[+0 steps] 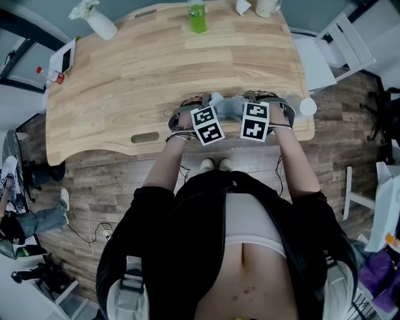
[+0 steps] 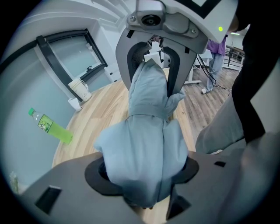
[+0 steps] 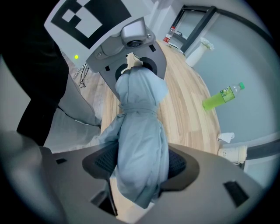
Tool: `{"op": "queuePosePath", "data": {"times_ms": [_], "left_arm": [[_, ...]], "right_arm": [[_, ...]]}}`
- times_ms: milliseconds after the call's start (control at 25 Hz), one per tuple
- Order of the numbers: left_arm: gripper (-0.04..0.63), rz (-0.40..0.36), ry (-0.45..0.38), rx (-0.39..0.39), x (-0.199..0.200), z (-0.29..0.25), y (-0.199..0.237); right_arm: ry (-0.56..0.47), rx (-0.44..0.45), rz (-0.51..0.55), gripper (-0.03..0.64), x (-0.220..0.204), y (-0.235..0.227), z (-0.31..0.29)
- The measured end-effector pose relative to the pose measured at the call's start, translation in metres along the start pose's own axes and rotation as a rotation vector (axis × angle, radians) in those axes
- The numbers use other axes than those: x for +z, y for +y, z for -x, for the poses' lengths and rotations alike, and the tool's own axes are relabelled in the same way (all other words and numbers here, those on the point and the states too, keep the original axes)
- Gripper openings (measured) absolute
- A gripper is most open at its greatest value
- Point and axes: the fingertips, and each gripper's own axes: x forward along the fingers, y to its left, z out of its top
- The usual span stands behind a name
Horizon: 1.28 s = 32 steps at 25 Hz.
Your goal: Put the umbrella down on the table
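Pale wooden bench (image 1: 156,69) fills the space ahead, mostly bare near its front edge, with a green bottle (image 1: 196,15) well beyond the fingertips at the far side. Over that front edge the folded, strapped blue-grey umbrella (image 1: 226,107) runs crosswise between the two grippers. The left gripper (image 1: 199,107) has its fingers (image 2: 65,183) clamped on one end of the fabric bundle, and the right gripper (image 1: 259,106) has its fingers (image 3: 210,175) clamped on the other, each tool facing the other along the umbrella. Gripping both ends likely keeps the soft bundle level and stops it sagging or swinging as it comes down. Both point steeply downward. Whether the umbrella already rests on the wood cannot be told; release looks like the remaining step.
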Motion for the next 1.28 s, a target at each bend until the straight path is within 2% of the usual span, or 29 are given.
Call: {"op": "queuePosePath", "data": {"times_ms": [440, 720, 1080, 1280], "left_arm": [[0.275, 0.019, 0.001, -0.039, -0.003, -0.004, -0.001], [0.340, 0.077, 0.007, -0.003, -0.008, -0.001, 0.008], [0.356, 0.035, -0.006, 0.042, -0.007, 0.020, 0.015], [0.357, 0.038, -0.027, 0.081, -0.005, 0.039, 0.020]], "right_arm": [[-0.004, 0.010, -0.013, 0.305, 0.001, 0.001, -0.005], [-0.015, -0.009, -0.044, 0.308, 0.001, -0.001, -0.008], [-0.054, -0.067, -0.061, 0.319, 0.004, -0.007, 0.012], [-0.107, -0.143, -0.103, 0.319, 0.009, -0.013, 0.037]]}}
